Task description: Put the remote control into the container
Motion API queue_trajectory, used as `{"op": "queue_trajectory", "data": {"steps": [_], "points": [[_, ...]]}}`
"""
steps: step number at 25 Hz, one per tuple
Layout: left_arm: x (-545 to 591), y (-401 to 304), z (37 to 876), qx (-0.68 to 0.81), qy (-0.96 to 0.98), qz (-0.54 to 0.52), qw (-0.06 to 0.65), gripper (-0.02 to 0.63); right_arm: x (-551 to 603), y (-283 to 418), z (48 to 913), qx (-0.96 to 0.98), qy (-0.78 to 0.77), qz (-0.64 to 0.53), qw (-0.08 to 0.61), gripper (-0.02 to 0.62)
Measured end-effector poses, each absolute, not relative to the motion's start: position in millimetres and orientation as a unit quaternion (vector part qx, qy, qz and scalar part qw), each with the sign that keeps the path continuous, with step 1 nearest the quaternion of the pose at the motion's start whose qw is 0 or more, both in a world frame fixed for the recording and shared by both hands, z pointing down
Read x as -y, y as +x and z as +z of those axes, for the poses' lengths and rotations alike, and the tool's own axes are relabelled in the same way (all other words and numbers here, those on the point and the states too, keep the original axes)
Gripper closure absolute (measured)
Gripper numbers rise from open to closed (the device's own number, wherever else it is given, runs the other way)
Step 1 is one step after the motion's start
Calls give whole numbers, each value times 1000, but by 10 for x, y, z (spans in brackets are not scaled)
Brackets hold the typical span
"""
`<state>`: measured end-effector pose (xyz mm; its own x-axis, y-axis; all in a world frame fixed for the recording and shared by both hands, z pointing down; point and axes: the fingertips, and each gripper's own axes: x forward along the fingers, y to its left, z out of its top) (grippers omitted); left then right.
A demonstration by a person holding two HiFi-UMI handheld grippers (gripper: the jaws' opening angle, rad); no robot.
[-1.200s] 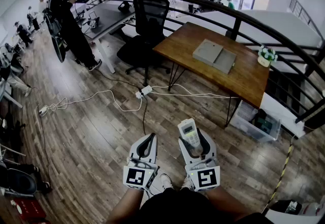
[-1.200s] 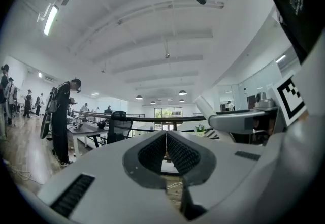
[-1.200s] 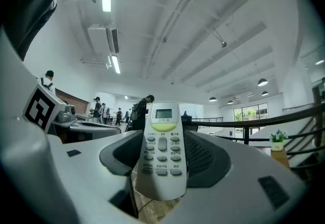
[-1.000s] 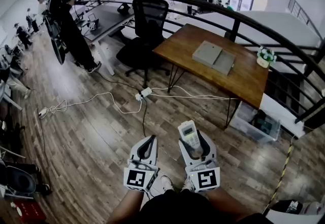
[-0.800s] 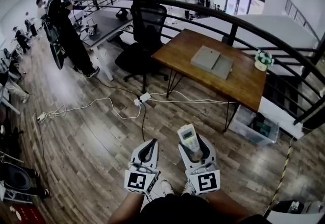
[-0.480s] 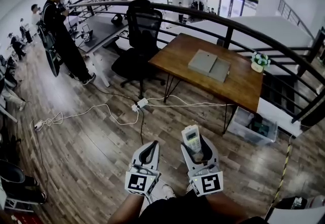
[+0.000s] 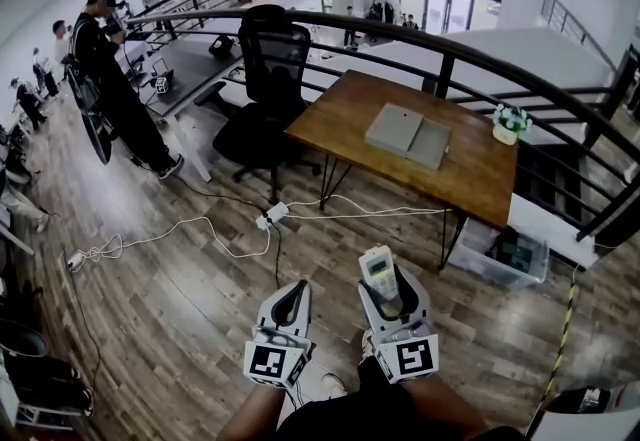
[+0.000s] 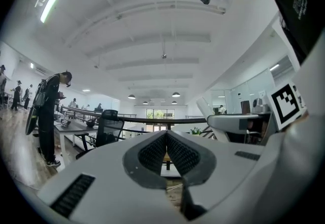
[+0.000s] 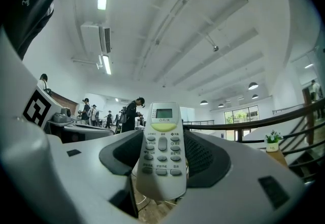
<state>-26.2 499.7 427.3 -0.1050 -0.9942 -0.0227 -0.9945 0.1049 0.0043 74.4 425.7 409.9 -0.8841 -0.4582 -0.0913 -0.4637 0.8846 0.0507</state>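
Note:
A white remote control [image 7: 379, 272] with a small screen and grey buttons stands between the jaws of my right gripper [image 7: 386, 291], which is shut on it. In the right gripper view the remote control [image 9: 162, 139] rises upright from the right gripper [image 9: 161, 159], buttons facing the camera. My left gripper [image 7: 290, 302] hangs beside it, shut and holding nothing; the left gripper view shows the left gripper [image 8: 166, 141] with its ribbed pads pressed together. A flat grey container [image 7: 408, 134] lies on a wooden desk [image 7: 470, 164] well ahead of both grippers.
A black office chair [image 7: 265, 79] stands left of the desk. White cables and a power strip [image 7: 270, 217] trail over the wood floor. A clear plastic bin [image 7: 500, 254] sits under the desk's right end. A black railing [image 7: 540, 94] curves behind. People stand far left.
The desk and chair have drawn slightly nearer and shifted left in the head view. Both grippers keep their places, the right still shut on the remote control.

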Motion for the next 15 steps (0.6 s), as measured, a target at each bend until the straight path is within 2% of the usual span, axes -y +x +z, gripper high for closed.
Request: {"op": "queue_trajectory", "data": {"steps": [15], "points": [[-3425, -422, 4176, -731, -682, 14, 3, 598, -2842, 568, 4006, -971, -231, 21, 65, 328]]}}
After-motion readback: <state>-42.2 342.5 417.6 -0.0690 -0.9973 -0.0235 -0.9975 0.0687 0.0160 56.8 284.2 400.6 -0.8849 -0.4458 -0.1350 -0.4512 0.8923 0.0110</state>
